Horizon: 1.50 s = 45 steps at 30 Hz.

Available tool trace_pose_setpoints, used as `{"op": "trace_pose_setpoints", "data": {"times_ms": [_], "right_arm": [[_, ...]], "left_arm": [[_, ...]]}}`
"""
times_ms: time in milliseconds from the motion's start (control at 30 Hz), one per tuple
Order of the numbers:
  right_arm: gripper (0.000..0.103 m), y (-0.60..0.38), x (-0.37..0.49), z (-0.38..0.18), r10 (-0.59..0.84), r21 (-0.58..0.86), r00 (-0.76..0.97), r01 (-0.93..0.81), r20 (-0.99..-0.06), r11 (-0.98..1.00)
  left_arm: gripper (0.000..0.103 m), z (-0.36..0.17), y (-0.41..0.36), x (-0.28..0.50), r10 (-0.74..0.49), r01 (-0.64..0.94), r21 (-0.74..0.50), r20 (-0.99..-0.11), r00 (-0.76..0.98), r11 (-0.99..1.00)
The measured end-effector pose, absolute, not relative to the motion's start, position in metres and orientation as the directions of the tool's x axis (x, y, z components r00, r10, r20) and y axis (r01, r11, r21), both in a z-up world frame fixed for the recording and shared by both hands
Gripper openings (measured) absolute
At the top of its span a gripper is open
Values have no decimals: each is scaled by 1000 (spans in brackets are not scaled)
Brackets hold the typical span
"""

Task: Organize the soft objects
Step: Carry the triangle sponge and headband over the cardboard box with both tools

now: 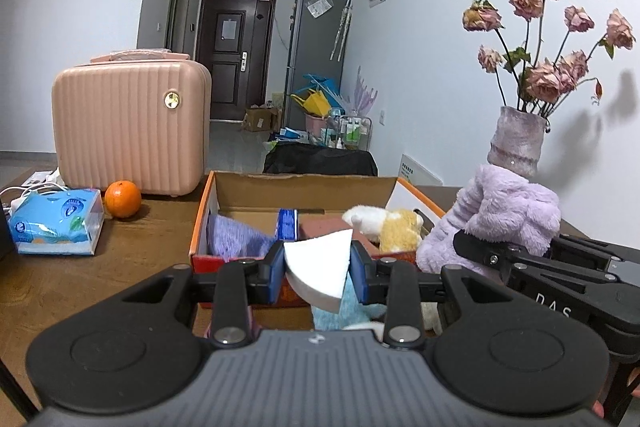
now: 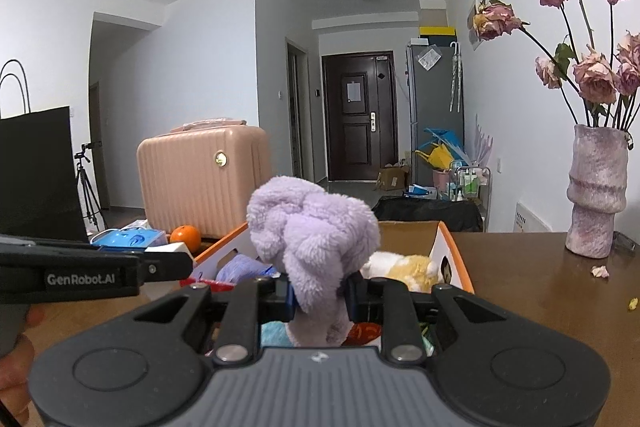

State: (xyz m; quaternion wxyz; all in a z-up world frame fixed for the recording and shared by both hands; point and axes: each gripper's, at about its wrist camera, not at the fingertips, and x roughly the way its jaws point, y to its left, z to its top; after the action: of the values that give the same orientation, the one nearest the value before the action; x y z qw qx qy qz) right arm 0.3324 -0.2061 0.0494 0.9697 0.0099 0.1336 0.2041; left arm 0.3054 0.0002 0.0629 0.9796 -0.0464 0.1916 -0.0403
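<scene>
The left gripper is clamped on a white foam wedge, held just in front of an orange-rimmed cardboard box. The right gripper is closed on a fluffy lilac cloth, raised above the same box's near end.

Inside the box lie a purple fuzzy cloth, a blue-and-white packet, a brown block and a white-and-yellow plush toy. A light-blue cloth sits on the near side, below the wedge.

The box rests on a dark wooden table. To its left stand a blue tissue pack, an orange and a ribbed pink case; to its right, a mottled vase of dried pink roses. A black paper bag stands at far left. Beyond, a hallway leads to a dark door beside a grey cabinet.

The left gripper's side reads "GenRobot.AI" in the right wrist view.
</scene>
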Motion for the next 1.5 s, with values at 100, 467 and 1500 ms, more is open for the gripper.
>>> {"op": "trace_pose_setpoints", "data": {"times_ms": [100,467,1500], "right_arm": [[22,-205,339,51,394,71,885,-389,-247,918],[22,-198,367,54,392,66,889,-388,-238,919],[22,-178,448,39,390,73,870,-387,-302,919]], "left_arm": [[34,66,0,312,-93,55,-114,-362,928,992],[34,72,1,337,-79,36,-127,-347,934,991],[34,60,23,421,-40,-19,-150,-378,925,989]]}}
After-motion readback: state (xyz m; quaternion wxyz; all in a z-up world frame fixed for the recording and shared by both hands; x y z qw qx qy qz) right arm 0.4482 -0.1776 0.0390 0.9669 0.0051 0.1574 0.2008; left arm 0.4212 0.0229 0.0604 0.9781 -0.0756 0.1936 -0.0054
